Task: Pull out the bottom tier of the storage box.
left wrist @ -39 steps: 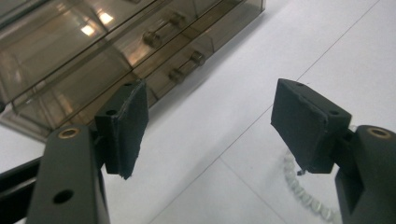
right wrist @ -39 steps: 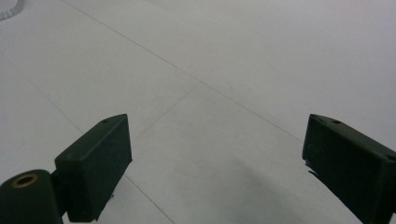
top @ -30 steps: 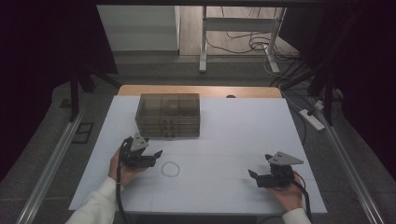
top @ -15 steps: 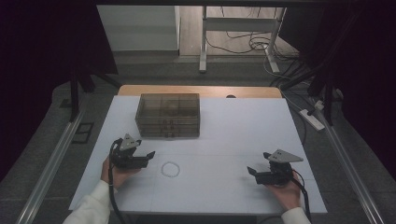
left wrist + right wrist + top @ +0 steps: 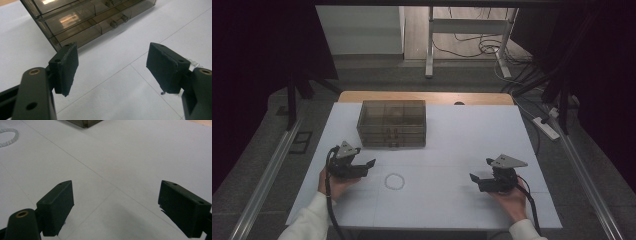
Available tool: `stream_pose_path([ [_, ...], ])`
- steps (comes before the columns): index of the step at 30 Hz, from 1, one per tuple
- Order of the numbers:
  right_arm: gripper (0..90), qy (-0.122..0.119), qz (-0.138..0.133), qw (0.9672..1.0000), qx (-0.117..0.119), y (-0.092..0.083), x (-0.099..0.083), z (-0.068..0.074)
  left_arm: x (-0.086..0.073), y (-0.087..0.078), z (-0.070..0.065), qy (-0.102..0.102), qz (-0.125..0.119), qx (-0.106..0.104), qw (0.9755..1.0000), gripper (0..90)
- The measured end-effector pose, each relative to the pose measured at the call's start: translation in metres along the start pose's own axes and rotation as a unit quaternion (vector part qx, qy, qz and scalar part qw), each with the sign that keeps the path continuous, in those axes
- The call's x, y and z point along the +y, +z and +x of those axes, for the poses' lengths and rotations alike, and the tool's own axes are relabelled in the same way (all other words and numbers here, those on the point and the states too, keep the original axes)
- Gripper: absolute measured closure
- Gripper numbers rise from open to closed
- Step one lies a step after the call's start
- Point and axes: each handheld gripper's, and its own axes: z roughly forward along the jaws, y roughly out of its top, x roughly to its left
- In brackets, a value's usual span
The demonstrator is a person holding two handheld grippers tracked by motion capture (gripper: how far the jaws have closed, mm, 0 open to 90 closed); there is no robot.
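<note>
Bracelet, a small pale ring of beads, lies flat on the white surface between the two hands, nearer the left one and a little in front of the smoky transparent drawer box. That box stands toward the far left part of the surface, its small knobs facing the person, with the wooden edge showing behind it

Left hand-held gripper rests low over the surface just to the left of the bracelet, its tips pointing toward the ring but apart from it. In the left gripper view its jaws stand wide with bare surface between them; the drawer box fills the top of that view, and a bit of the beaded ring peeks out past the right-hand jaw. Nothing is gripped

Right hand-held gripper sits well off to the right of the bracelet, pointing left across the surface. Its jaws have just been closing slightly, yet in the right gripper view they stand wide apart with nothing between them. The bracelet shows at the upper left of that view, well ahead of the jaws, and a corner of the drawer box at the top edge
</note>
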Motion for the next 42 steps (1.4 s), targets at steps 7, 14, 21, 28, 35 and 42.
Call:
stream_pose_path([
  [7,13.4,-0.005,0.000,1.0000,0.006,0.006,0.006,0.004,0.001,0.000,0.003,-0.001,0.000,-0.001,1.0000,26.0],
  [14,13.7,-0.006,0.000,0.9999,0.014,0.012,0.010,0.006,0.001,-0.001,0.005,-0.002,0.002,-0.002,1.0000,25.5],
  [21,13.9,-0.007,-0.003,0.9997,0.021,0.017,0.016,0.008,0.001,-0.001,0.009,-0.007,0.004,-0.004,1.0000,24.8],
  [28,14.1,-0.010,-0.003,0.9996,0.028,0.023,0.020,0.012,0.002,-0.001,0.012,-0.009,0.008,-0.006,0.9999,22.8],
  [35,14.3,-0.012,-0.005,0.9994,0.032,0.029,0.025,0.015,0.002,-0.001,0.015,-0.014,0.011,-0.007,0.9998,20.9],
  [42,14.5,-0.019,-0.003,0.9988,0.045,0.037,0.031,0.021,0.002,0.001,0.019,-0.019,0.011,-0.007,0.9997,20.5],
])
